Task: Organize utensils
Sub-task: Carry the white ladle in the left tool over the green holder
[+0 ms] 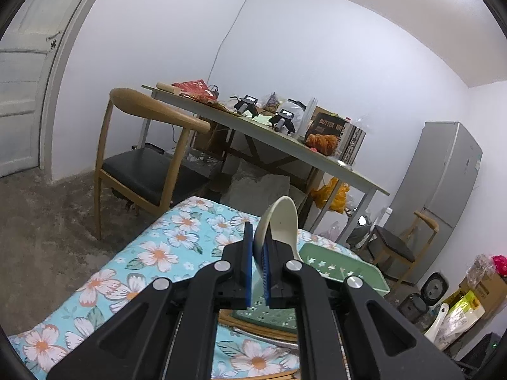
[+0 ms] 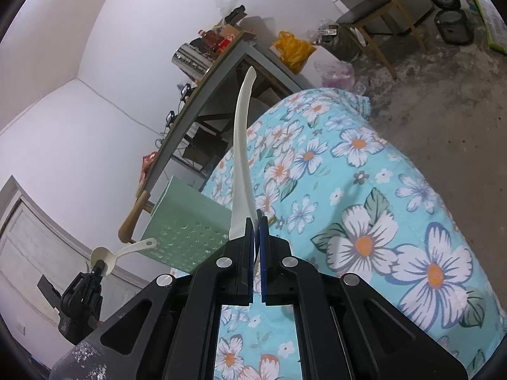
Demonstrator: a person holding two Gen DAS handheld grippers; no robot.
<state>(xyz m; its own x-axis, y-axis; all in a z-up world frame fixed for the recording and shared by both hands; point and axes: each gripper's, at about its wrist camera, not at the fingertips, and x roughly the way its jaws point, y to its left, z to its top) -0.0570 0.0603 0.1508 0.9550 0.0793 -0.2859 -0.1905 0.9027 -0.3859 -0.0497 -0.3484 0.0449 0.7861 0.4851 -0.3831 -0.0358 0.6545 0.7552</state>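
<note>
Left gripper (image 1: 259, 264) clenched on the cream spoon (image 1: 282, 221) by its bowl. Green basket (image 1: 345, 272) just beyond, at 2 o'clock, on the floral cloth (image 1: 152, 253).

Right gripper (image 2: 256, 231) clamps a white utensil (image 2: 241, 145), long axis toward 12; basket (image 2: 183, 221) at 10 o'clock, near.

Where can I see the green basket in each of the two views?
Left wrist view: the green basket is at lower centre-right, just behind the left hand-held gripper.
Right wrist view: it is left of centre, tilted.
Shared landmark: the flowered cloth under it.
</note>
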